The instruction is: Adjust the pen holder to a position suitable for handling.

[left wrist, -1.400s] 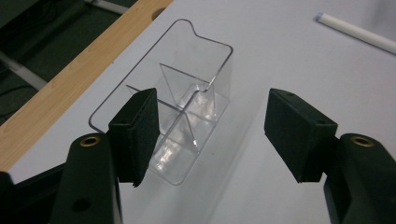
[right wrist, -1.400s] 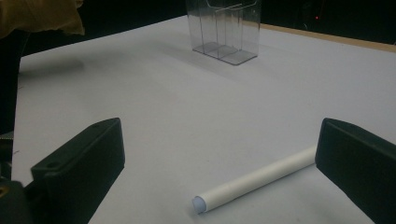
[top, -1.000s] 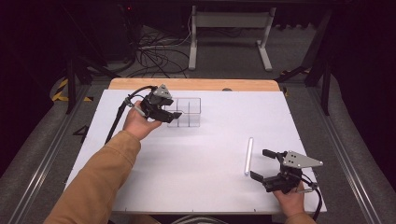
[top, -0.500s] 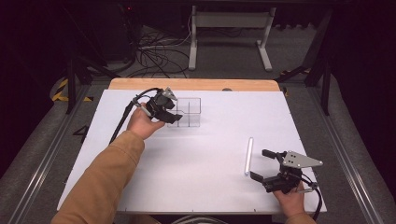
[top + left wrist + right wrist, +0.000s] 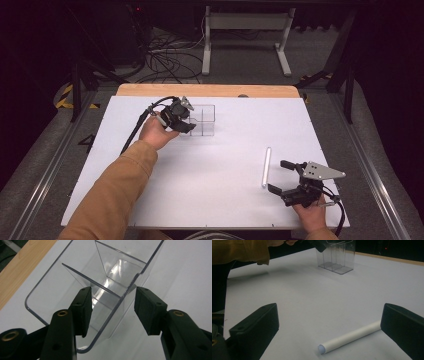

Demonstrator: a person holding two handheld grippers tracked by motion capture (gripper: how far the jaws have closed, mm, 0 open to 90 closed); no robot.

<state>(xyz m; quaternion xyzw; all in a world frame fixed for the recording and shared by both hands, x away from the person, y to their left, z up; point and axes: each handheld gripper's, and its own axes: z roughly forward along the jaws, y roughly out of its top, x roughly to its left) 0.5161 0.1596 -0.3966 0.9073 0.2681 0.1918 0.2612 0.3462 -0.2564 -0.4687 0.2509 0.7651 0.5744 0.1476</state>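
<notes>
at the far left of the white table (image 5: 225,150), the left gripper (image 5: 112,307) has sunk onto the clear divided organizer (image 5: 202,120), and its jaws have just been closing: they straddle the organizer's near wall, one pad inside a compartment and one outside, not yet pressing. a grip on that wall looks imminent. near the front right, the right gripper (image 5: 277,176) rests unmoved, jaws wide apart, just beside the white tube (image 5: 266,166).
</notes>
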